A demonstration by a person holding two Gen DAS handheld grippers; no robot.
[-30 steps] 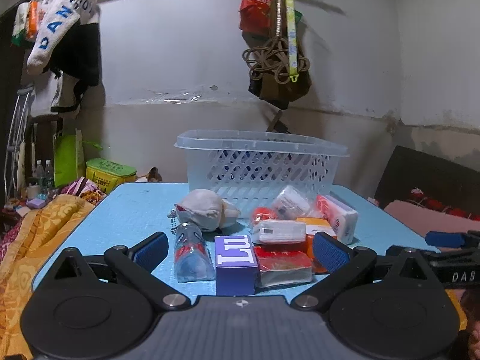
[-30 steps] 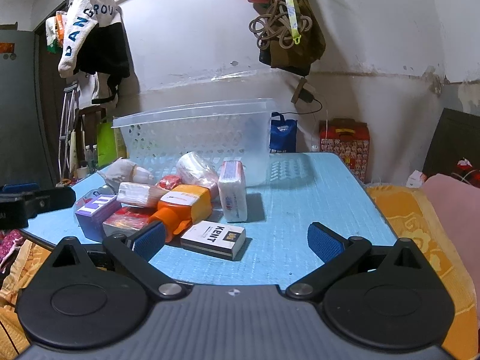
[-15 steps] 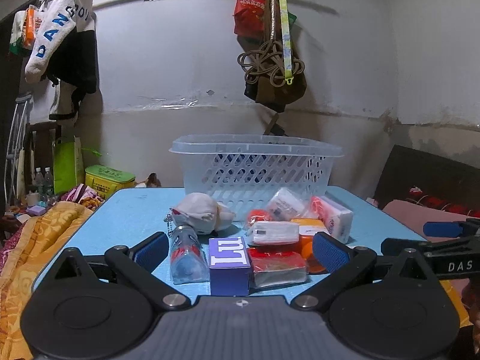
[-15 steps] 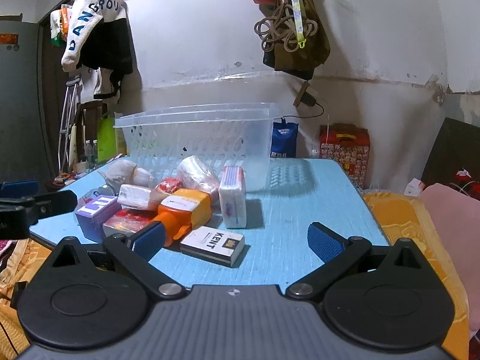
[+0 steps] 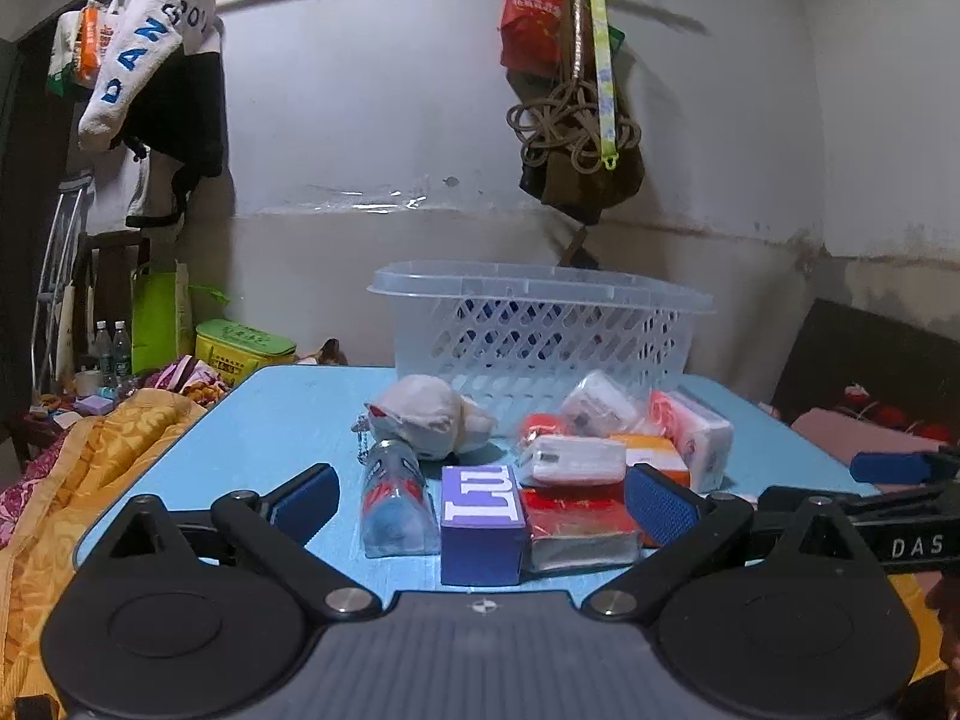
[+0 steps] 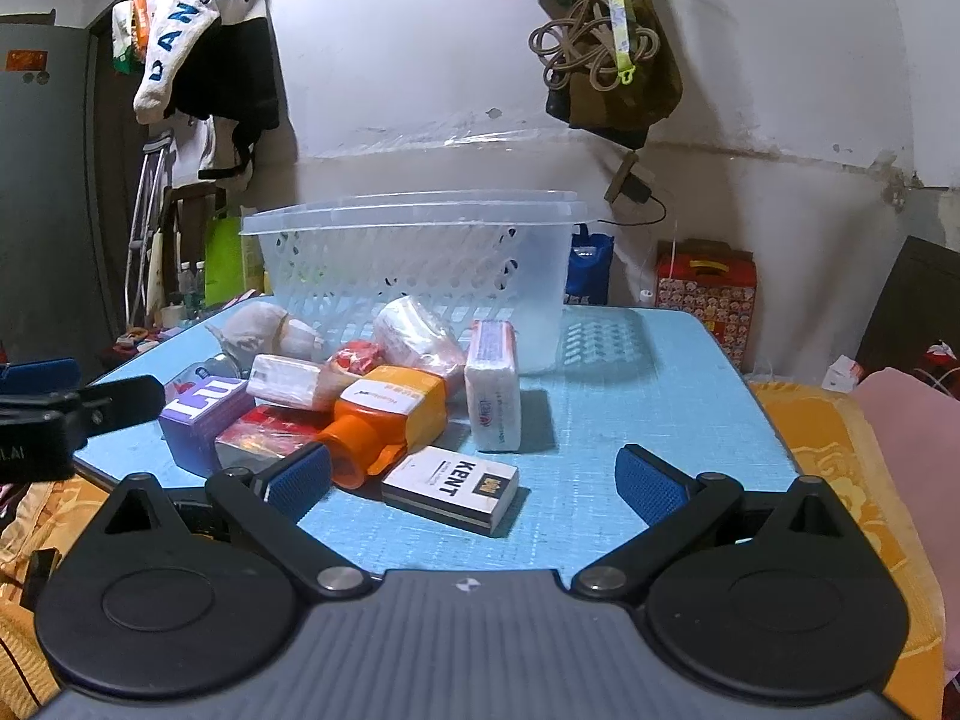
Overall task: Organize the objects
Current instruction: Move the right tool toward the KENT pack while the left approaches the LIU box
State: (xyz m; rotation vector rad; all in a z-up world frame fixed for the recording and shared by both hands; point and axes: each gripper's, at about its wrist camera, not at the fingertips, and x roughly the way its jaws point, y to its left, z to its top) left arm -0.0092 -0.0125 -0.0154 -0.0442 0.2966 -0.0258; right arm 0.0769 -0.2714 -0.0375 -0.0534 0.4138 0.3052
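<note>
A white wall with hanging clothes and a bag fills the top of both views; below it a blue bench (image 5: pixel 288 408) carries a heap of small goods. At the centre of the left view stands an empty clear basket (image 5: pixel 540 324), and the goods lie in front of it — a purple box (image 5: pixel 480 519) low in the middle, a small bottle (image 5: pixel 396 498) just left of it, a red pack (image 5: pixel 576 525) touching its right side, and a white pouch (image 5: pixel 426 420) behind the bottle. In the right view an orange bottle (image 6: pixel 384 414) lies on its side left of centre, a KENT pack (image 6: pixel 450 489) lies flat just below it, and a white tissue pack (image 6: pixel 493 393) stands on edge near the basket. The left gripper (image 5: pixel 483 495) hangs at the near edge of the bench with its jaws wide apart, empty, the purple box in line between them. The right gripper (image 6: pixel 474 480) also has its jaws spread, holding nothing, with the KENT pack between them.
</note>
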